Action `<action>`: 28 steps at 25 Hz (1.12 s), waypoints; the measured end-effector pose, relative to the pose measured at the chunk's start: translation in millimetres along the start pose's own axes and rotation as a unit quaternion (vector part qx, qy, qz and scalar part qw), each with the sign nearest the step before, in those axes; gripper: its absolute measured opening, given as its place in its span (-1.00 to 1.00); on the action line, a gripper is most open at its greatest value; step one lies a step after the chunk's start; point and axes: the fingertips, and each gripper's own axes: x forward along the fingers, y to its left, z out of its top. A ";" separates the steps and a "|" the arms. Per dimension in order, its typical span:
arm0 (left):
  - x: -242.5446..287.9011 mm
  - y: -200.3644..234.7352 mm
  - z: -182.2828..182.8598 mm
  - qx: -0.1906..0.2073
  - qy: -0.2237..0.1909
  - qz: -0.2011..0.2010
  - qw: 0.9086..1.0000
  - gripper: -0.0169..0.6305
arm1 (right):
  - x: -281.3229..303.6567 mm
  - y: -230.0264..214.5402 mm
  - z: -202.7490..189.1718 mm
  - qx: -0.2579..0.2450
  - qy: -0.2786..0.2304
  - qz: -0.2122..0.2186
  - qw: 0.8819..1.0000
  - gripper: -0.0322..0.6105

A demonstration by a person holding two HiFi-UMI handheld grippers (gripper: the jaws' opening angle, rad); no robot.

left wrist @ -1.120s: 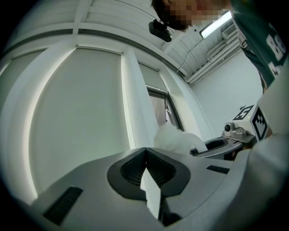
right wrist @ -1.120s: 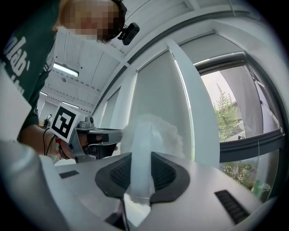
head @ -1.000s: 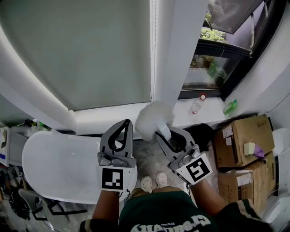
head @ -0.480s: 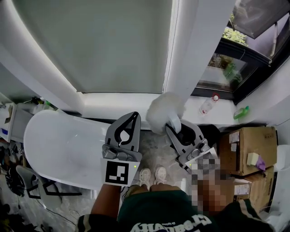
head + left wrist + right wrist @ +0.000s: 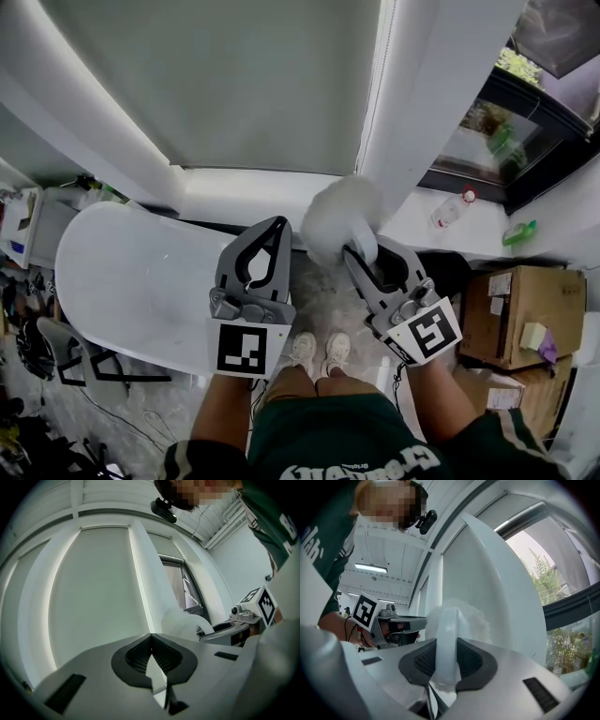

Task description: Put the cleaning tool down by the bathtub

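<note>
The cleaning tool, a fluffy white duster [image 5: 339, 217] with a white handle, points at the sill beside the white bathtub [image 5: 122, 291]. My right gripper [image 5: 367, 251] is shut on the handle. In the right gripper view the handle [image 5: 446, 644] runs between the dark pads and the fluffy head [image 5: 466, 620] stands beyond them. My left gripper [image 5: 279, 227] hovers over the tub's right end, shut with nothing in it; its pads meet at the tip [image 5: 151, 636]. The duster [image 5: 180, 622] shows to its right.
A white sill [image 5: 244, 187] runs under a drawn blind [image 5: 234, 84]. A clear bottle [image 5: 450, 211] and a green one [image 5: 518, 232] stand on the ledge at right. Cardboard boxes [image 5: 525, 309] are stacked at right. A black frame [image 5: 75, 361] stands left of the tub.
Both grippers have sunk a little and the view has swung left, so more of the bathtub shows. The right gripper keeps its hold on the duster; the left stays shut.
</note>
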 end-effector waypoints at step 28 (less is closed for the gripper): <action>53.2 77.8 -156.1 -0.071 0.016 0.008 0.997 -0.93 | 125.1 -17.8 -141.0 0.048 0.095 -0.020 0.994 -0.61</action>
